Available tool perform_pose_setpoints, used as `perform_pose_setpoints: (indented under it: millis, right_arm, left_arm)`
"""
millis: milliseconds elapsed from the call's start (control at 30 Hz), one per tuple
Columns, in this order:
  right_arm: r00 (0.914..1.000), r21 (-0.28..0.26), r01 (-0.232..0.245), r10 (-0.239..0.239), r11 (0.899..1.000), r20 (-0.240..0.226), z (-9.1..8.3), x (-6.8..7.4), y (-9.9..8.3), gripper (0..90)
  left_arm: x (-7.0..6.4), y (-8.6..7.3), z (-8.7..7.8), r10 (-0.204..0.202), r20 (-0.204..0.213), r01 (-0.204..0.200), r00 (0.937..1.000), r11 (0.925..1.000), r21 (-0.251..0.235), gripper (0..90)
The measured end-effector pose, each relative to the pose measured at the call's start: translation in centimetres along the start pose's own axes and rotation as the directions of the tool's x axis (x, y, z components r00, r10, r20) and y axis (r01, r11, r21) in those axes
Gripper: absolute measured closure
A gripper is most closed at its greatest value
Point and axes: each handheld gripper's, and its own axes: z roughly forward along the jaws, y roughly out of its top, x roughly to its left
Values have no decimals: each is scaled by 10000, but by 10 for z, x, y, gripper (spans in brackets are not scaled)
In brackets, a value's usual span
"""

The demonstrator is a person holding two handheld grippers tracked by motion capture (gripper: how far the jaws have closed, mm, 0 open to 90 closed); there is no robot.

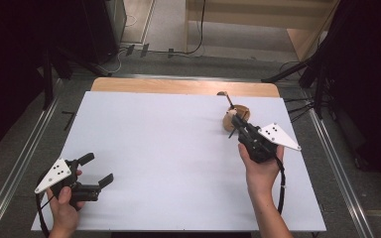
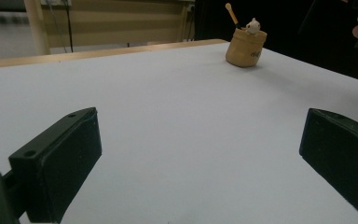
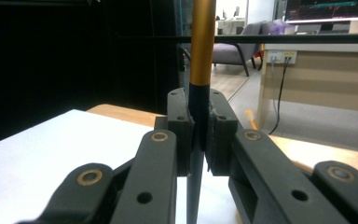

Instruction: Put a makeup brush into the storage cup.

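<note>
Left gripper (image 1: 99, 170): nearest my high camera, low at the sheet's near left corner, its jaws spread wide and holding nothing, only bare sheet between them in its own view.
Right gripper (image 1: 236, 122): I see it far right, jaws pinched tight on the slim black stick with the gold upper shaft (image 3: 202, 56), which stands upright between the pads (image 3: 181, 126).
Stick, high view: its rounded tip (image 1: 222, 93) pokes up beyond the pot.
Tan round wooden pot (image 2: 245, 46): upright near the far right edge, a small white figure (image 2: 252, 25) at its rim.
White table sheet (image 1: 168, 148): I see pale wood edging (image 1: 178, 86) along the far side.
</note>
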Motion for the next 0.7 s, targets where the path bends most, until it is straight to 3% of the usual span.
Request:
perform_pose_setpoints:
  millis: [167,367,700]
  right_arm:
    - [9996,-71,218,-217,9997,152,2,-7,8,841]
    - [9991,-200,252,-245,9995,336,5,-16,11,841]
    - [9978,-281,275,-257,9992,612,13,-28,20,841]
  left_arm:
    - [3,1,-5,59,-179,-59,9998,10000,-49,0]
    - [10,0,-12,-162,-356,154,9992,9996,-223,0]
    - [10,-1,-10,-199,-299,195,9994,9997,-123,0]
